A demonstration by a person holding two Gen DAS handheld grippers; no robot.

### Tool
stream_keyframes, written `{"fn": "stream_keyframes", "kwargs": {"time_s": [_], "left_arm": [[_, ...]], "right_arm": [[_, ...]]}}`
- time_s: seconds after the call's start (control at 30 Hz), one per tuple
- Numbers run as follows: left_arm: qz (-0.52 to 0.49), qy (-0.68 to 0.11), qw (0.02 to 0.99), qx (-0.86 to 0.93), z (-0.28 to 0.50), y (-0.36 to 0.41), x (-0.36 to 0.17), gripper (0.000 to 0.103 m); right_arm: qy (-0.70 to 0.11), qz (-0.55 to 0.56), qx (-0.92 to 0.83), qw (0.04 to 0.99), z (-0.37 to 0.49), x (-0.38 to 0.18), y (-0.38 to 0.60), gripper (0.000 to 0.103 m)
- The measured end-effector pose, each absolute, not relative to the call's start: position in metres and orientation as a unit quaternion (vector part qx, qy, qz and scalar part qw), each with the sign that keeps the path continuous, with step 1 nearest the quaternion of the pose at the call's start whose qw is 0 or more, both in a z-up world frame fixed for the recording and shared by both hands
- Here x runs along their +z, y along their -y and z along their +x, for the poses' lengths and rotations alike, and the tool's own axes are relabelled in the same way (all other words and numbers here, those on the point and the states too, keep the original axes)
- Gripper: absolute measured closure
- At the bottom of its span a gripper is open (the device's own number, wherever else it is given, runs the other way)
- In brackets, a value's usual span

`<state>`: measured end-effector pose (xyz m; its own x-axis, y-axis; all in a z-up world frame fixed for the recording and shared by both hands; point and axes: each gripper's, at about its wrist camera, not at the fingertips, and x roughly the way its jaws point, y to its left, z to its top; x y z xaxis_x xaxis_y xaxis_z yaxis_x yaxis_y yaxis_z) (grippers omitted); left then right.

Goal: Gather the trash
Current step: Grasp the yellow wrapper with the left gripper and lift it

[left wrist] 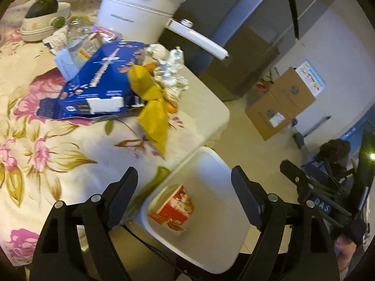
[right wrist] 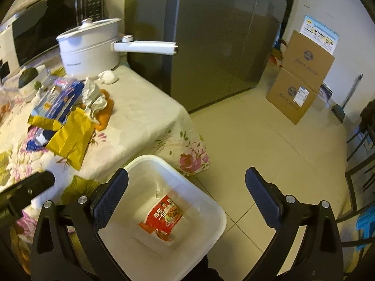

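A white plastic bin (left wrist: 211, 164) (right wrist: 211, 201) stands on the floor by the table corner, with a red noodle cup (left wrist: 174, 202) (right wrist: 164, 217) lying in it. My left gripper (left wrist: 185, 185) is open and empty above the bin's edge. My right gripper (right wrist: 187, 185) is open and empty above the bin. On the floral tablecloth lie a yellow wrapper (left wrist: 152, 107) (right wrist: 70, 138), a flattened blue box (left wrist: 98, 84) (right wrist: 63, 98), crumpled foil (left wrist: 171, 75) (right wrist: 93, 96), orange peel (right wrist: 104, 114) and a white tissue ball (left wrist: 158, 50) (right wrist: 107, 77).
A white electric pot (left wrist: 138, 11) (right wrist: 91, 49) with a long handle stands at the table's far side. A bowl with dark and green fruit (left wrist: 42, 16) sits behind the trash. A steel fridge (right wrist: 211, 35) and stacked cardboard boxes (right wrist: 300, 77) stand on the floor beyond.
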<state>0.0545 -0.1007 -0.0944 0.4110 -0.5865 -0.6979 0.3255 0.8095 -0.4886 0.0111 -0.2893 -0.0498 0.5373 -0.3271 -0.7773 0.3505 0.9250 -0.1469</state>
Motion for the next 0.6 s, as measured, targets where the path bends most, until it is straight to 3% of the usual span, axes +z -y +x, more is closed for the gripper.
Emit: {"fn": "stream_keyframes", "kwargs": {"time_s": [0.6], "left_arm": [[-0.196,-0.49,0.813,-0.246,0.097,0.092,-0.127,0.022]], "right_arm": [[-0.456,-0.009,-0.168,0.874,0.016,-0.055,0.272,0.007]]}}
